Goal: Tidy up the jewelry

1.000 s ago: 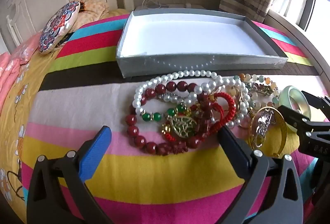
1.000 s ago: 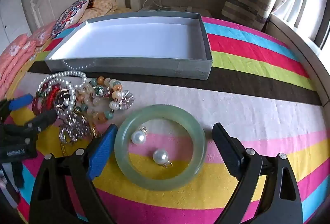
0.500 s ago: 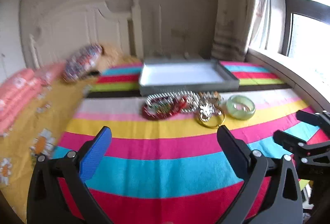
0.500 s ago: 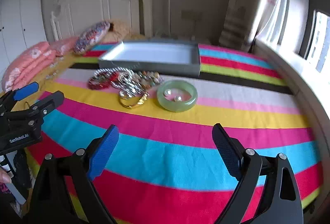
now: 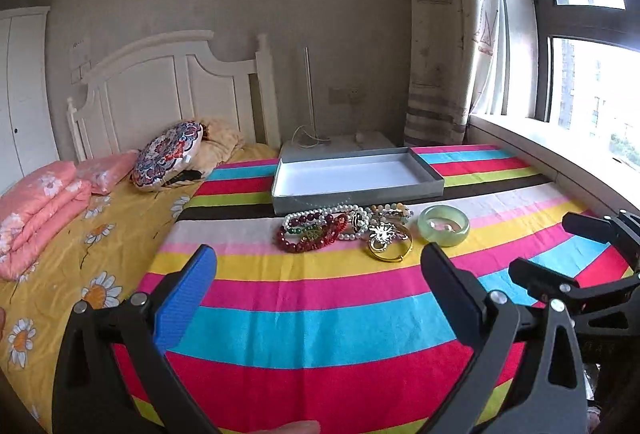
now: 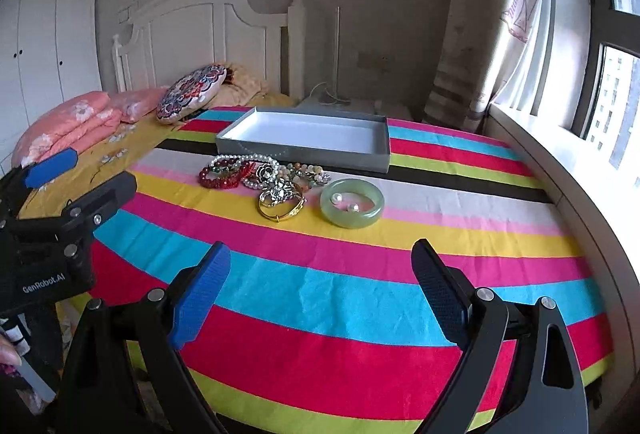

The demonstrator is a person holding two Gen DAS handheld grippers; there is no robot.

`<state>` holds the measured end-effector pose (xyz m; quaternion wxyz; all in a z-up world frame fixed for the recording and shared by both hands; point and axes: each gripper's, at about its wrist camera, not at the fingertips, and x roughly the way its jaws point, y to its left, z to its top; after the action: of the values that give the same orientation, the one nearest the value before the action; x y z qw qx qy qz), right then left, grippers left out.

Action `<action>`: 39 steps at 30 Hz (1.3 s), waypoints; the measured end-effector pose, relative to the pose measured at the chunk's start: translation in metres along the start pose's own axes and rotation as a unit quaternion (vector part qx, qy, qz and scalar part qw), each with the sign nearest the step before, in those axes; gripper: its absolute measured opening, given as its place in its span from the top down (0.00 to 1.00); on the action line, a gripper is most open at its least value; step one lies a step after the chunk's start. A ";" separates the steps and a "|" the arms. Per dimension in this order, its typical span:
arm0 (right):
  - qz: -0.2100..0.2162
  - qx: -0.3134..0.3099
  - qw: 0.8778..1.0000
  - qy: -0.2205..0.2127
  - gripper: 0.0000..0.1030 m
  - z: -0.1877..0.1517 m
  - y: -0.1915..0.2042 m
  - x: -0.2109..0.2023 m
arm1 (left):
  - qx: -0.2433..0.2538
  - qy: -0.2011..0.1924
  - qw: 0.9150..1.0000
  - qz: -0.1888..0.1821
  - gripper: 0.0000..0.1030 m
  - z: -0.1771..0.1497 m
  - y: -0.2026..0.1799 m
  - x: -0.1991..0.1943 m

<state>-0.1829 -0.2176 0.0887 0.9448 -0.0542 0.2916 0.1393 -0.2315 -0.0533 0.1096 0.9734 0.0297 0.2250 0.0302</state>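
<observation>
A pile of jewelry lies on the striped blanket: red bead bracelets [image 5: 310, 234] [image 6: 224, 174], a pearl strand [image 5: 340, 212] [image 6: 244, 158], a gold bangle [image 5: 390, 248] [image 6: 280, 208] and a green jade bangle [image 5: 443, 224] [image 6: 352, 202] with two pearl earrings inside it. An empty grey tray [image 5: 356, 194] [image 6: 304, 152] stands just behind the pile. My left gripper [image 5: 318, 294] [image 6: 82, 174] is open and empty, well back from the pile. My right gripper [image 6: 320, 288] [image 5: 556, 250] is open and empty, also far in front of the jewelry.
The bed has a yellow flowered sheet [image 5: 80, 234], pink folded quilts [image 5: 36, 210], a round patterned cushion [image 5: 168, 156] and a white headboard [image 5: 172, 90]. A window ledge [image 5: 560, 162] and curtain run along the right side.
Both grippers have pulled far back and up from the jewelry, which was close under them a second ago. The jewelry and tray have not moved.
</observation>
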 end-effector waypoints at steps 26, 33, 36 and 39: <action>0.010 0.007 1.000 -0.001 0.14 -0.002 0.000 -0.001 | -0.001 0.003 1.000 -0.007 0.02 -0.009 -0.001 0.006; 0.012 0.009 1.000 0.001 0.14 -0.002 0.001 0.000 | -0.001 0.002 1.000 -0.007 0.02 -0.010 -0.001 0.006; 0.013 0.010 1.000 0.002 0.14 -0.002 0.001 0.000 | 0.000 0.002 1.000 -0.007 0.02 -0.010 -0.001 0.006; 0.014 0.010 1.000 0.003 0.14 -0.003 0.001 0.001 | -0.001 0.004 1.000 -0.008 0.02 -0.011 -0.001 0.007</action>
<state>-0.1839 -0.2166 0.0859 0.9424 -0.0407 0.2966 0.1490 -0.2300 -0.0529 0.0971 0.9729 0.0269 0.2287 0.0228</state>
